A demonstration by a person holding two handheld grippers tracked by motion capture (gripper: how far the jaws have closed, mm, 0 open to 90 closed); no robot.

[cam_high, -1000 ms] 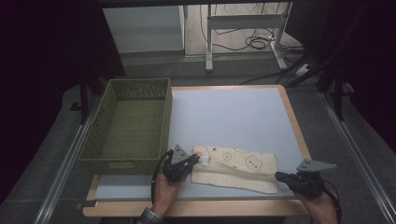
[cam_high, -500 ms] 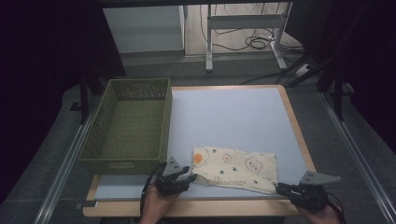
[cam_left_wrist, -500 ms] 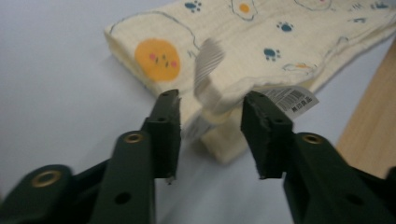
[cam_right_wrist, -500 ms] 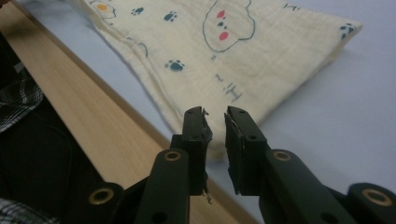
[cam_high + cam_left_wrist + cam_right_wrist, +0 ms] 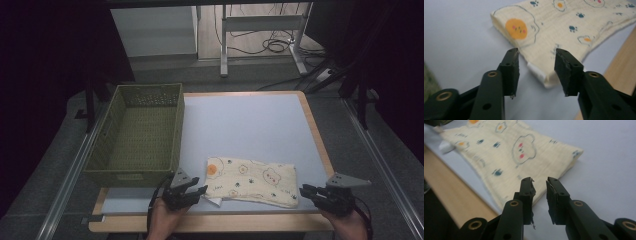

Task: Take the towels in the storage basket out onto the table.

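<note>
cloth (image 5: 252, 181), folded, cream with fried-egg, bear and paw prints, lies flat on the pale blue-grey mat (image 5: 250, 130) near the front edge of my counter (image 5: 314, 127), long side running left to right. a small white tag (image 5: 536, 71) pokes out at its near left corner.

left tongs (image 5: 192, 192) sit just off that left corner; in the left gripper view the jaws stand apart, nothing between the pads, the cloth corner just beyond the tips. they've just been opening, then eased a touch narrower. right tongs (image 5: 311, 191) sit just off the cloth's right end; in the right gripper view the jaws are slightly apart with a narrow gap, empty, the cloth edge just ahead and to the left of the tips. they opened a little within the last second too. i can see my hands coming in from the bottom edge behind each.

surface: the mat covers most of the counter, a light wood border shows at the right, back and front. olive-green woven basket (image 5: 137, 137) sits on the left side, empty, well apart from the cloth.

room: dim, dark on both sides. grey floor, metal rails (image 5: 67, 177) run along the counter's left and right. behind it a white cabinet (image 5: 155, 30), a metal-legged frame (image 5: 260, 35) and loose cables (image 5: 272, 45) on the floor.
</note>
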